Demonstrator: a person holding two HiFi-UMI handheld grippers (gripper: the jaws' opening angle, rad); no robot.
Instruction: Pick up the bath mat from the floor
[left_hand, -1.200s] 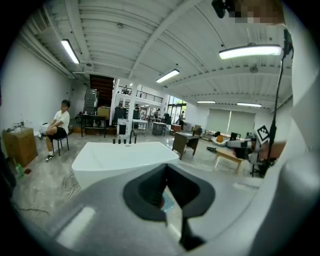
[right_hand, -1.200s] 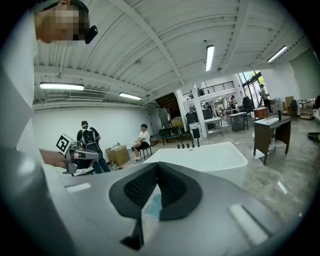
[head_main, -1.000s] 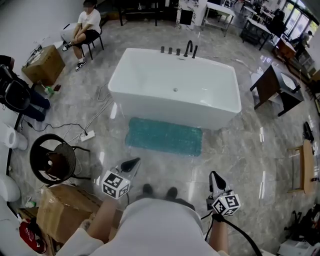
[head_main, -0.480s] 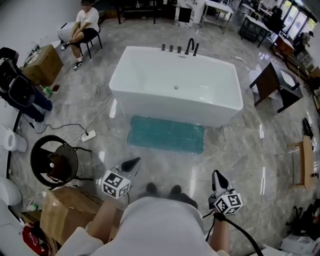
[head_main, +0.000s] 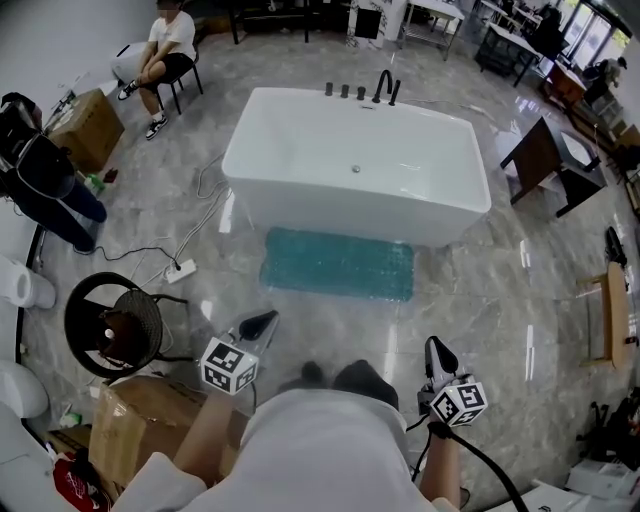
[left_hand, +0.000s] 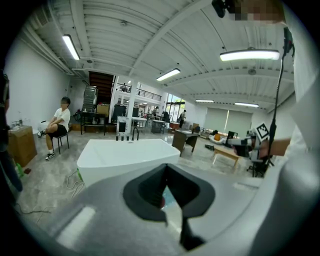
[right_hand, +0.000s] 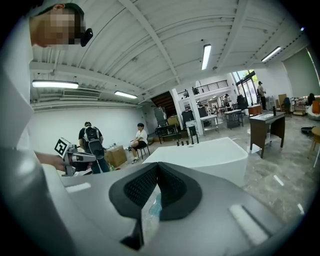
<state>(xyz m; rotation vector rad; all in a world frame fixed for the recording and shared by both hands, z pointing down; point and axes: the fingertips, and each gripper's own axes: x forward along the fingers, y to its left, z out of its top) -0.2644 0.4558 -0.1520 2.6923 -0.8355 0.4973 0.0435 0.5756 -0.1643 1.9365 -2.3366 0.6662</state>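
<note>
A teal bath mat (head_main: 338, 264) lies flat on the glossy grey floor along the front of a white bathtub (head_main: 355, 160). Both grippers hang in front of the person's body, short of the mat and well above the floor. My left gripper (head_main: 257, 324) is shut and empty, pointing toward the mat's left end. On the other side my right gripper (head_main: 436, 352) is shut too, with nothing in it, below the mat's right end. In the left gripper view the black jaws (left_hand: 166, 172) meet in front of the tub (left_hand: 125, 155). The right gripper view shows closed jaws (right_hand: 157, 170) and a teal sliver of mat (right_hand: 156, 205).
A round black fan (head_main: 110, 325) and cardboard box (head_main: 150, 425) stand at the near left, with a power strip and cable (head_main: 178, 268) beside them. One person sits on a chair (head_main: 165, 50); another stands at the far left (head_main: 45, 175). A dark table (head_main: 545, 165) stands right.
The standing person at the left edge has stepped further into view. Both grippers stay shut and nearly still; the view has shifted slightly toward the tub.
</note>
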